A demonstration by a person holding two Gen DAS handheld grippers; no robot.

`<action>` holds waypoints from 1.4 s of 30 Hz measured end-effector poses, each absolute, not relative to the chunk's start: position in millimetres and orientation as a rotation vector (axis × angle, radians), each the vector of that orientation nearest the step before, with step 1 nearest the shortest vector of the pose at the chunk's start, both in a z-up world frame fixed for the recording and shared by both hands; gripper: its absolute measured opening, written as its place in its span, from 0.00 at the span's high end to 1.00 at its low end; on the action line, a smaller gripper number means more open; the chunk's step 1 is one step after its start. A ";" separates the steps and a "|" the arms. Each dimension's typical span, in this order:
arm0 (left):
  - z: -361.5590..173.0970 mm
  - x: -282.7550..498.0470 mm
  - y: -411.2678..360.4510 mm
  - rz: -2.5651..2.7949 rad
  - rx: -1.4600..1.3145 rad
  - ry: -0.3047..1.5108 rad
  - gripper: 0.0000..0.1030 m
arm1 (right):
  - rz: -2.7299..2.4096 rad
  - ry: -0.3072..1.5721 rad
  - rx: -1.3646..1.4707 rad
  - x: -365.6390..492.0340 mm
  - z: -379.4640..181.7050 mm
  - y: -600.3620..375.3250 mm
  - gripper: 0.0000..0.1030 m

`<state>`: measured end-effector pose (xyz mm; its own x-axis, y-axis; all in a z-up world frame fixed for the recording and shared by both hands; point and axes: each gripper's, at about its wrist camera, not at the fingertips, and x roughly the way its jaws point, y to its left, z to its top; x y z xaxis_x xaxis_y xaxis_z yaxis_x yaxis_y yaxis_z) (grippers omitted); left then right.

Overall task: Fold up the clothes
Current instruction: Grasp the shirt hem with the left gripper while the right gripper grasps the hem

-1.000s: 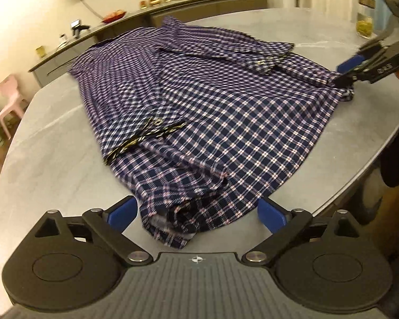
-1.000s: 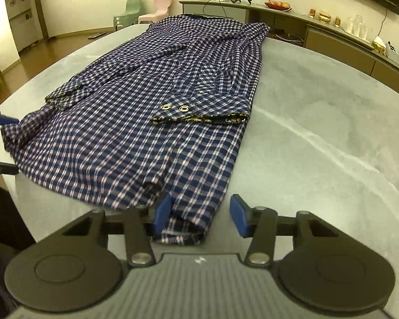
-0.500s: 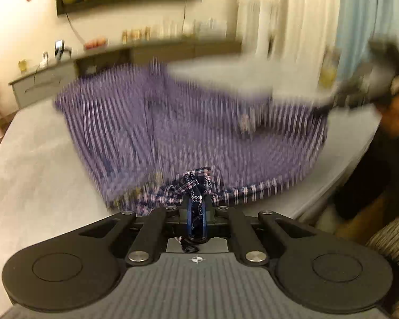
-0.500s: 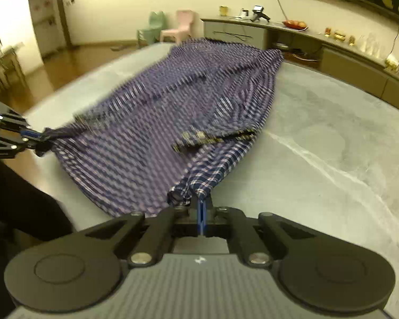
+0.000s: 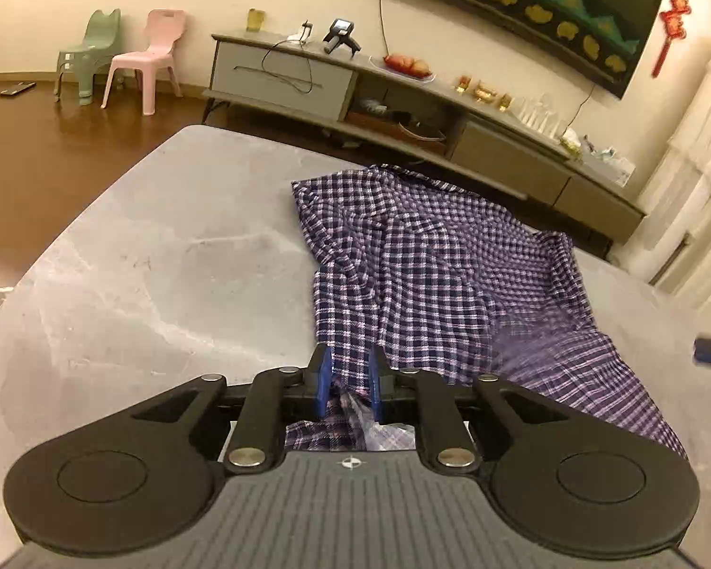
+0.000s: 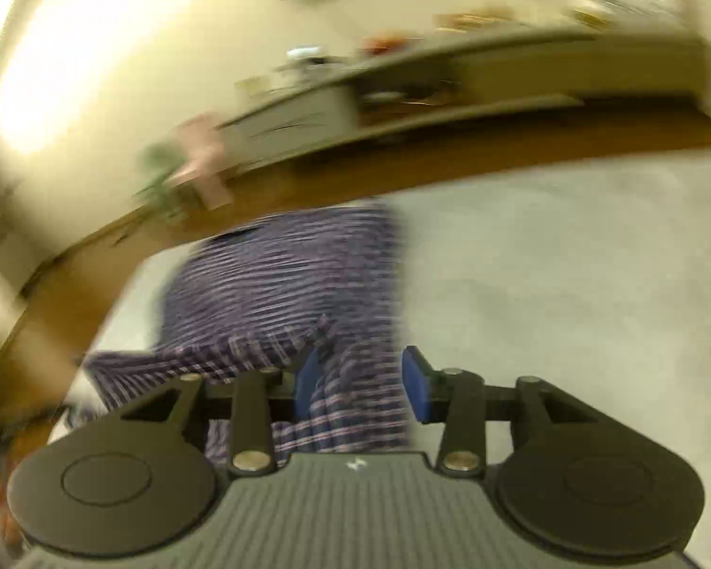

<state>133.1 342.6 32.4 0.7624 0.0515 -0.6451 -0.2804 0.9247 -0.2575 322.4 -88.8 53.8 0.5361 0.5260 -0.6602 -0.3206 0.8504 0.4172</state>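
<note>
While the checked shirt (image 5: 426,275) lies doubled over on the grey table (image 5: 166,275) | left tool (image 5: 348,379): jaws opening, shirt cloth between the blue pads, no longer pinched | right tool (image 6: 360,379): jaws opening, cloth between the pads, not pressed; view blurred | sideboard (image 5: 450,109) behind.

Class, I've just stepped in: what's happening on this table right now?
A person is folding a checked shirt on a grey table, with a tool in each hand. The shirt lies doubled over. Cloth sits between the blue pads of the left tool and of the right tool. Both tools' jaws are opening, so the hem seems to be getting let go after the fold. The right view is blurred, so little more can be told there.
</note>
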 end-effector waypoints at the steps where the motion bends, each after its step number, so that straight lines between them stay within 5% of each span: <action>1: 37.4 125.5 339.9 0.159 -0.335 0.665 0.59 | 0.536 0.866 0.259 313.3 47.6 -94.7 0.61; 2: 39.9 115.0 337.7 0.141 -0.321 0.650 0.35 | 0.562 0.862 0.259 304.3 41.3 -100.6 0.59; 3: 42.1 104.5 335.6 0.123 -0.308 0.635 0.22 | 0.590 0.857 0.231 292.1 34.7 -103.7 0.55; 9: 8.4 90.9 312.0 0.077 -0.223 0.823 0.20 | 0.697 0.809 0.036 255.1 5.7 -80.9 0.51; 11: -2.0 98.5 307.4 0.092 -0.180 0.837 0.20 | 0.716 0.803 -0.003 259.4 0.5 -64.8 0.58; 12: -6.6 102.5 306.3 0.094 -0.164 0.837 0.21 | 0.706 0.810 -0.030 262.2 -3.6 -58.6 0.81; 13: -9.5 104.3 304.4 0.090 -0.154 0.831 0.25 | 0.698 0.827 -0.045 262.8 -7.5 -55.3 0.93; 15: -10.6 106.0 298.9 0.061 -0.143 0.804 0.79 | 0.679 0.828 -0.059 255.7 -9.8 -57.3 0.98; 17: -1.4 103.9 293.7 0.008 -0.145 0.727 0.90 | 0.665 0.833 -0.045 248.0 -0.5 -64.0 0.98; 22: 5.6 102.6 299.1 -0.046 -0.177 0.670 0.91 | 0.661 0.900 -0.048 229.0 9.9 -65.6 0.98; 25: -6.5 107.9 308.4 -0.039 -0.214 0.716 0.91 | 0.670 0.901 -0.024 235.3 7.3 -65.3 0.88; 28: -14.3 113.5 315.4 -0.018 -0.263 0.736 0.78 | 0.664 0.886 0.028 251.9 3.7 -64.9 0.50; 29: -17.2 116.0 317.0 -0.016 -0.280 0.748 0.58 | 0.661 0.882 0.048 257.4 0.3 -61.6 0.50; 31: -22.5 121.3 317.5 0.003 -0.286 0.750 0.49 | 0.684 0.885 0.085 264.1 -5.2 -61.0 0.72; 32: -20.7 122.5 315.9 -0.019 -0.277 0.738 0.58 | 0.697 0.886 0.104 267.3 -7.9 -60.9 0.94; 33: -18.6 123.5 314.2 -0.042 -0.268 0.724 0.91 | 0.710 0.888 0.122 270.5 -10.6 -60.8 0.97; 34: -9.8 121.1 311.2 -0.085 -0.252 0.673 0.96 | 0.695 0.870 0.122 268.5 -8.8 -62.1 0.98; 39: 15.8 112.2 321.9 -0.191 -0.275 0.512 0.96 | 0.627 0.794 0.100 241.7 19.4 -70.4 0.99; 42: -19.4 132.5 333.2 -0.112 -0.328 0.679 0.94 | 0.586 0.841 0.050 237.7 6.7 -66.3 0.98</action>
<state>132.5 333.2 -19.4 0.7747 -0.2079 -0.5972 -0.0043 0.9427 -0.3336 237.7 -66.3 6.7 0.5189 0.5077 -0.6878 -0.4696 0.8416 0.2669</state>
